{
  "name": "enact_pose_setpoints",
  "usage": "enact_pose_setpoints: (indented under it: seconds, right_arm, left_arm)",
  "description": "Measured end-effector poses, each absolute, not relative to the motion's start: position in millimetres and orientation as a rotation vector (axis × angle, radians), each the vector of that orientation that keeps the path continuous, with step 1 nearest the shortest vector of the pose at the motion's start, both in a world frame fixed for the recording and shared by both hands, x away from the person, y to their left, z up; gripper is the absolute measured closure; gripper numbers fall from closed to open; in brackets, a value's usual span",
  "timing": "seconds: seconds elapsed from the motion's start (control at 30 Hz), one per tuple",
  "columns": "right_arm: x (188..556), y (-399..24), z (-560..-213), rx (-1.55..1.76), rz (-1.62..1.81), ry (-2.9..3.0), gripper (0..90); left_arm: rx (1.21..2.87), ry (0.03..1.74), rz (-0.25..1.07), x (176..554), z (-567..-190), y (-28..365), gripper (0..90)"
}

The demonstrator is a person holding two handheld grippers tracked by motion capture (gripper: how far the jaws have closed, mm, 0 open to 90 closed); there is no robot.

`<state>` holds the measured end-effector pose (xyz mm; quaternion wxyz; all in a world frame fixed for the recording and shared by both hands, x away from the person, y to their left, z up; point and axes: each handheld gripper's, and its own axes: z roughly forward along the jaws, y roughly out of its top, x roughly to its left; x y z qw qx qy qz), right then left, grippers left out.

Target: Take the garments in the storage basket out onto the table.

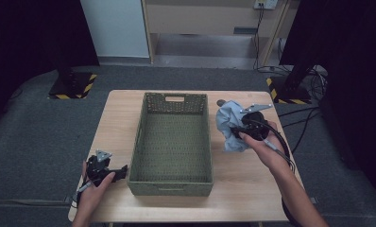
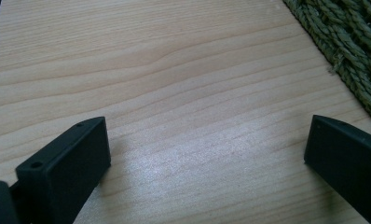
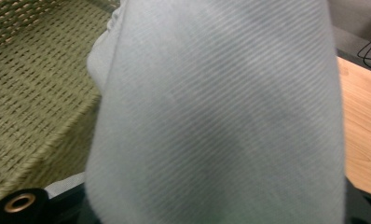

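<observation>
Our right claw (image 1: 245,124) holds a crumpled light-blue cloth (image 1: 227,124) just right of the green woven basket (image 1: 150,142), probably to drop it inside. Our left claw (image 1: 121,171) waits wide on the surface (image 1: 252,189), empty.

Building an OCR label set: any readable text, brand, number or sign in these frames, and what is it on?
None readable.
Basket, blue-grey cloth, table: no print or labels visible.
Left gripper and right gripper: black and grey parts, no markings legible.
Yellow-black hazard stripes on the stand bases on the floor: a pattern, not text.
Wall outlet at the top edge: too small to read.
</observation>
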<state>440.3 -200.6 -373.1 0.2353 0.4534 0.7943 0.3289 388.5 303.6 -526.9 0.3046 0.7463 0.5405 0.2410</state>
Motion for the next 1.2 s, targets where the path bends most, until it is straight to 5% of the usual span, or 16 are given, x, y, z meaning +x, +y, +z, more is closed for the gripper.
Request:
enact_pose_setpoints:
  seconds: [1.2]
  right_arm:
    - [472.1, -226.9, -408.0, 1.359, 0.855, 2.13, 50.6]
  left_arm:
    - [1.977, 1.431, 0.638, 388.5, -526.9, 303.6, 0.0]
